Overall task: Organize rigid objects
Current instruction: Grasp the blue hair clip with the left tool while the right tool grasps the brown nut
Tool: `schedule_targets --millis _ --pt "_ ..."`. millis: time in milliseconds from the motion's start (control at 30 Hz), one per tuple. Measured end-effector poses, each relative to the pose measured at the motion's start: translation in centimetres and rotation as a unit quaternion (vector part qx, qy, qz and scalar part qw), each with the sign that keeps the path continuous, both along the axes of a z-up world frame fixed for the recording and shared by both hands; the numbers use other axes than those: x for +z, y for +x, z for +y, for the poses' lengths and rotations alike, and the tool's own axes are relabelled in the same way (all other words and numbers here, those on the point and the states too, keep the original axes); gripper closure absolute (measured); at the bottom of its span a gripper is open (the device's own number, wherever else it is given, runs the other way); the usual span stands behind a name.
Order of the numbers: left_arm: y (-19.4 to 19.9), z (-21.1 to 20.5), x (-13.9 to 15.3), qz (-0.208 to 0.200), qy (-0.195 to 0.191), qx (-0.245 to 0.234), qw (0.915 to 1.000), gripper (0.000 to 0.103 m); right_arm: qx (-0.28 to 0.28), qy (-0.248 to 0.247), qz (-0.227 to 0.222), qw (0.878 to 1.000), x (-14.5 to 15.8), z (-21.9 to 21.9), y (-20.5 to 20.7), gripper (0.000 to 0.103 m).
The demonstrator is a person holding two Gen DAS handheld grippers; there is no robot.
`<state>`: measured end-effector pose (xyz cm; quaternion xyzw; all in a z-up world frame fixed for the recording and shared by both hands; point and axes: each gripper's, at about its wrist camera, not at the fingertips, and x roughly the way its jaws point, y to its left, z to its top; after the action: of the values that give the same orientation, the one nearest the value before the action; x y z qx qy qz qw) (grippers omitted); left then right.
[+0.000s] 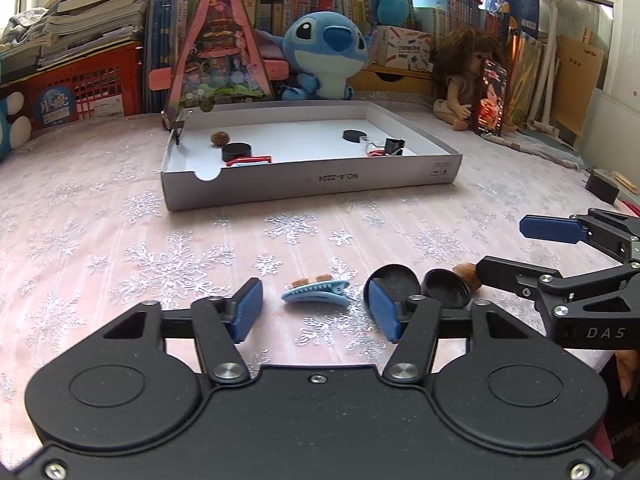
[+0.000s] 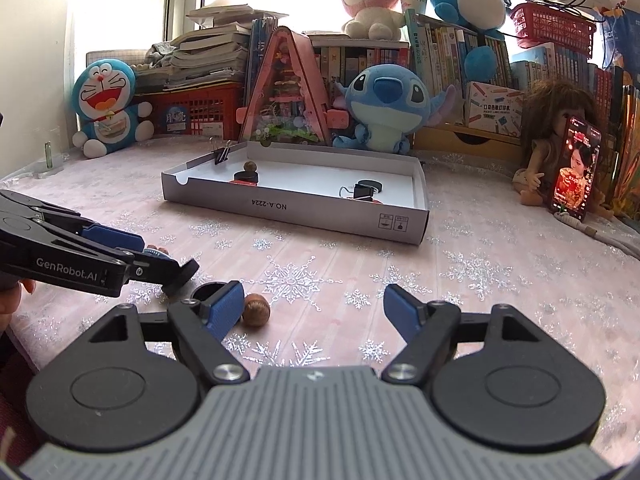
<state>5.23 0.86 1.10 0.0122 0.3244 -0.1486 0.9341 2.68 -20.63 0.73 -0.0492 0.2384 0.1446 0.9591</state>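
Closest to where I stand, two hand-held claws hover low over a counter (image 1: pixel 120 208) covered in a pink cloth with silver snowflakes. The left claw (image 1: pixel 316 308) has its blue pads apart, with a light blue hair clip (image 1: pixel 316 295) lying on the cloth between them; the pads do not press on it, so nothing is gripped. Just beside its right pad lie two black round lids (image 1: pixel 424 286), touching each other. The right claw (image 2: pixel 314 312) stands wide open and empty, and a brown walnut (image 2: pixel 256 310) rests just beside its left pad. These four things, I judge, are still waiting to be sorted. Farther back sits a shallow white cardboard tray (image 1: pixel 312 184), already holding a second walnut (image 1: pixel 220 138), two more black lids, black binder clips and a small red-edged item, so the tidying looks roughly half done. Behind it stand a blue plush toy (image 1: pixel 326 56), a doll beside a lit phone (image 1: pixel 491 96), and shelves of books. The left view shows the hair clip whole; in the right view the left claw hides most of it. The right view alone shows the near walnut clearly, plus a binder clip (image 2: pixel 221 152) clamped upright on the tray's far left rim.
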Motion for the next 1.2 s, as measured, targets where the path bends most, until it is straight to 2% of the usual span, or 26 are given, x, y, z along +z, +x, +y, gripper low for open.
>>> schedule_targets --millis 333,567,967,1200 --pt "-0.1 -0.8 -0.1 -0.002 0.002 -0.008 1.0000 0.067 0.017 -0.008 0.011 1.000 -0.5 0.4 -0.1 0.029" --pt "-0.3 -1.1 -0.1 -0.010 0.012 -0.009 0.9998 0.067 0.024 -0.024 0.002 0.999 -0.7 1.3 -0.3 0.037" --pt "-0.4 -0.9 -0.1 -0.012 0.011 -0.003 0.9999 0.067 0.030 -0.012 0.012 0.999 -0.8 1.6 0.2 0.052" --pt "-0.4 -0.6 0.0 -0.012 0.008 0.002 0.9999 0.067 0.040 -0.006 0.018 0.999 -0.9 2.0 0.5 0.058"
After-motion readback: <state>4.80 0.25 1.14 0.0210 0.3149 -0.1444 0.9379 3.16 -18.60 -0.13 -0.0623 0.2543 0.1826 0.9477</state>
